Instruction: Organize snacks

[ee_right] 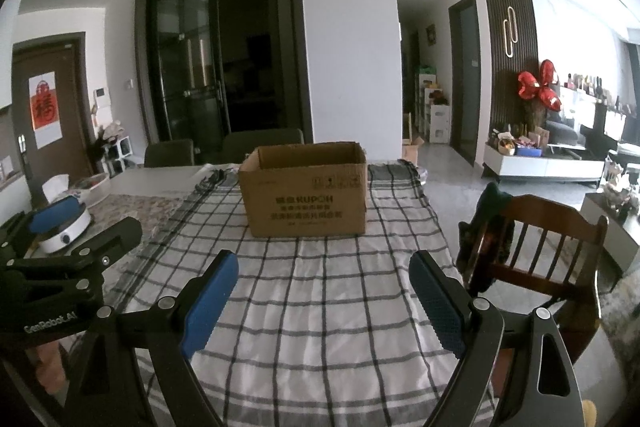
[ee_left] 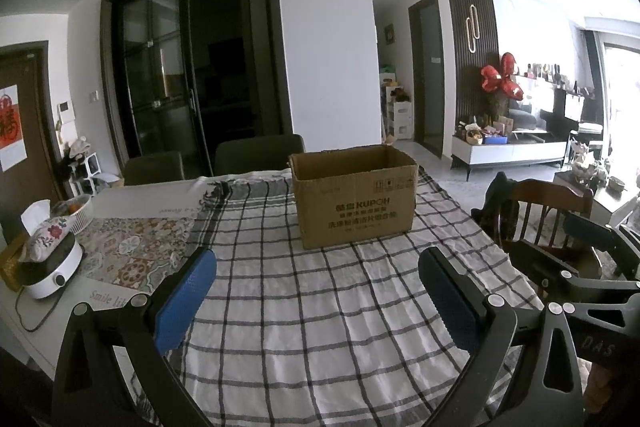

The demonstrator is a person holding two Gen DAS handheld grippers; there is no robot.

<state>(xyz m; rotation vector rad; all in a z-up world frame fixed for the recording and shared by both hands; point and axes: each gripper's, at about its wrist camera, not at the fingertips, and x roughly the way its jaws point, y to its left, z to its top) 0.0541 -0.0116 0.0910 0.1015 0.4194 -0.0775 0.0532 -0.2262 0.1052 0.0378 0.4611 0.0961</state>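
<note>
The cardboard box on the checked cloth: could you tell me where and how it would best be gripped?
Probably by the near top rim of the cardboard box: it stands upright and open-topped, so one finger can go inside the thin front wall and one outside, coming from above on the near side. Both the left gripper and right gripper are open and empty.

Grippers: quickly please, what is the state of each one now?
Left gripper: open, holding nothing.
Right gripper: open, holding nothing.
</note>
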